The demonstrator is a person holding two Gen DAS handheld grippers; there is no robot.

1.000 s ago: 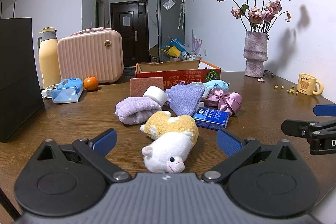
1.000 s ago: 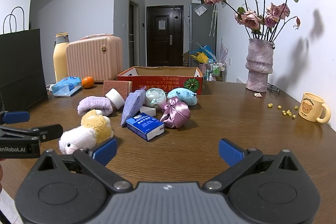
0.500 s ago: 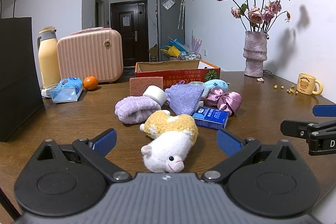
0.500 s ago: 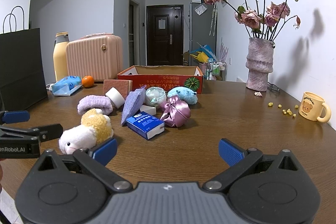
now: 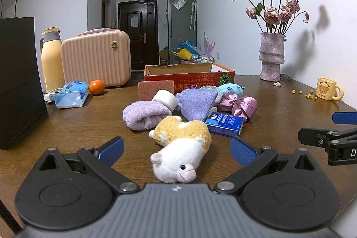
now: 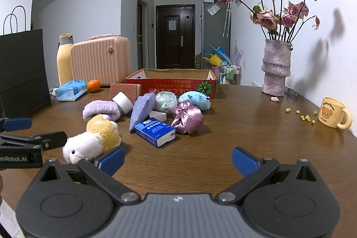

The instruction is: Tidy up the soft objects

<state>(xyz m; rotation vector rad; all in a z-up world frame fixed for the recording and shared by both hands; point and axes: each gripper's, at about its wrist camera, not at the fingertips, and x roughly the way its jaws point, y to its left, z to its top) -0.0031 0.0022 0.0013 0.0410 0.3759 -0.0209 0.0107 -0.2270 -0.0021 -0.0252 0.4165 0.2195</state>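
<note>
- My left gripper (image 5: 176, 150) is spread wide and empty, low over the brown wooden table (image 5: 67, 133); the white-and-yellow plush lamb (image 5: 180, 148) lies between its blue pads, untouched.
- I judge this the approach to the first pick; next I must push forward and close on the lamb's body.
- My right gripper (image 6: 178, 158) is likewise wide apart, holding nothing, level over bare table to the right.
- Farther: a lilac fluffy band (image 5: 145, 115), a blue tissue packet (image 5: 224, 124), then the open red cardboard box (image 5: 189, 76), probably the destination.

Both wrist views look low across the table (image 5: 67, 126), sharing the soft pile and box (image 6: 171, 81).
</note>
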